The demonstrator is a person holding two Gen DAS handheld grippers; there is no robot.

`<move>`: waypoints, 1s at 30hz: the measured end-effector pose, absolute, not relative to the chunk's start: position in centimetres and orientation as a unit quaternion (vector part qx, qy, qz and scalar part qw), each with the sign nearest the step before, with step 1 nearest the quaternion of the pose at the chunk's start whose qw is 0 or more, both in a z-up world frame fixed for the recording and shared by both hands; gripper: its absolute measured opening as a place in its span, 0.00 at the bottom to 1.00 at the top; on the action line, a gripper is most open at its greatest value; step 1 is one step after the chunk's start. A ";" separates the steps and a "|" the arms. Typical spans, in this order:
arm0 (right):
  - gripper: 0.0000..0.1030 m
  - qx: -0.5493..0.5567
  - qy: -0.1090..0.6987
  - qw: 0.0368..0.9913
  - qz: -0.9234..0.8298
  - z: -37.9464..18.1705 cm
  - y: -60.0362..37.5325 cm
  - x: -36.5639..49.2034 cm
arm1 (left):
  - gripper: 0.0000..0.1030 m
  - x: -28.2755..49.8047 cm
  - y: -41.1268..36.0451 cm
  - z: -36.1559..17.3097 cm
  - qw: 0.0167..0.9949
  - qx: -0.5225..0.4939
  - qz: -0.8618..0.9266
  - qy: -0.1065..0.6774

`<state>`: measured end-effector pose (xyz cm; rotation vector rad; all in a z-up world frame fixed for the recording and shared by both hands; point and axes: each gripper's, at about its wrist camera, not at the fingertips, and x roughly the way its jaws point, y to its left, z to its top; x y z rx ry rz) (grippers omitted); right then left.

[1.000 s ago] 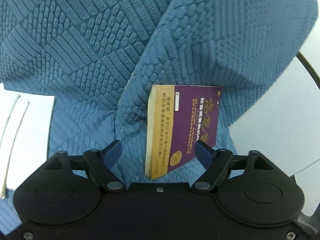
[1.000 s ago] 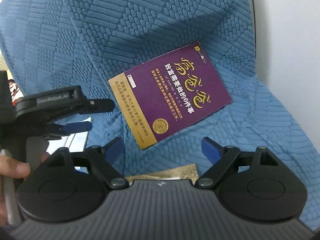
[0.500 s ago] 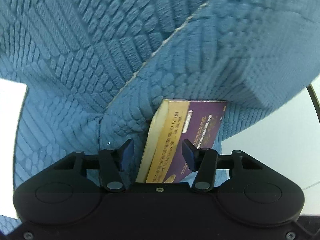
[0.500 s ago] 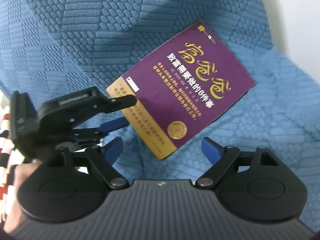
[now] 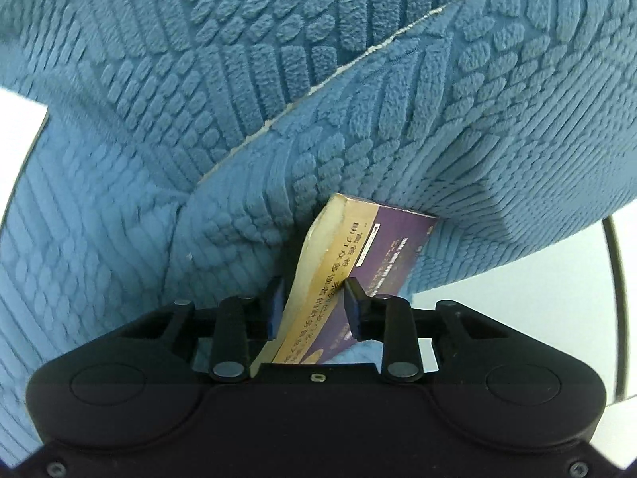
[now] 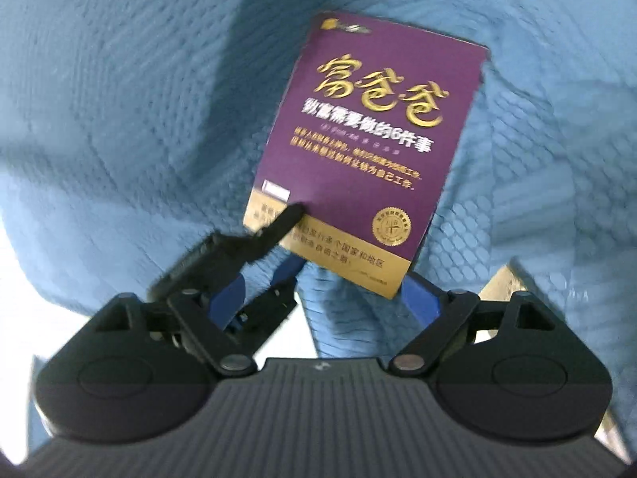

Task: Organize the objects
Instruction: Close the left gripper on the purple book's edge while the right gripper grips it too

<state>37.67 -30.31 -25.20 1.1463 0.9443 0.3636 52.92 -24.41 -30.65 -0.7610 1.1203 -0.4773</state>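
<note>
A purple and gold book (image 6: 370, 151) lies tilted on the blue textured cover (image 6: 119, 119). My left gripper (image 5: 314, 302) has the book's (image 5: 338, 279) near corner between its jaws, which are closing, one blue pad on the page edge and one on the cover. In the right wrist view the left gripper (image 6: 278, 247) comes in from the lower left, its upper finger lying over the book's gold band. My right gripper (image 6: 322, 298) stands open just below the book's bottom edge, touching nothing.
Folds of the blue cover (image 5: 438, 119) rise behind and beside the book. A white surface (image 5: 517, 318) shows at the right. The corner of a tan flat object (image 6: 497, 279) peeks out at the right, behind the right gripper's finger.
My left gripper moved in over the book's corner and its jaws narrowed onto it. The right gripper rolled and dropped closer, so the book now looks upright in its view.
</note>
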 end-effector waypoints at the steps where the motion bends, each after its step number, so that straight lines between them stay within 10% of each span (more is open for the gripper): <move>1: 0.87 0.533 0.425 0.714 0.158 -25.4 -30.5 37.5 | 0.25 52.7 -24.5 -30.5 0.749 -0.355 -0.222 0.513; 30: 0.86 0.706 0.340 0.613 0.101 -28.5 -30.4 35.1 | 0.17 48.4 -26.4 -28.4 0.660 -0.459 -0.297 0.515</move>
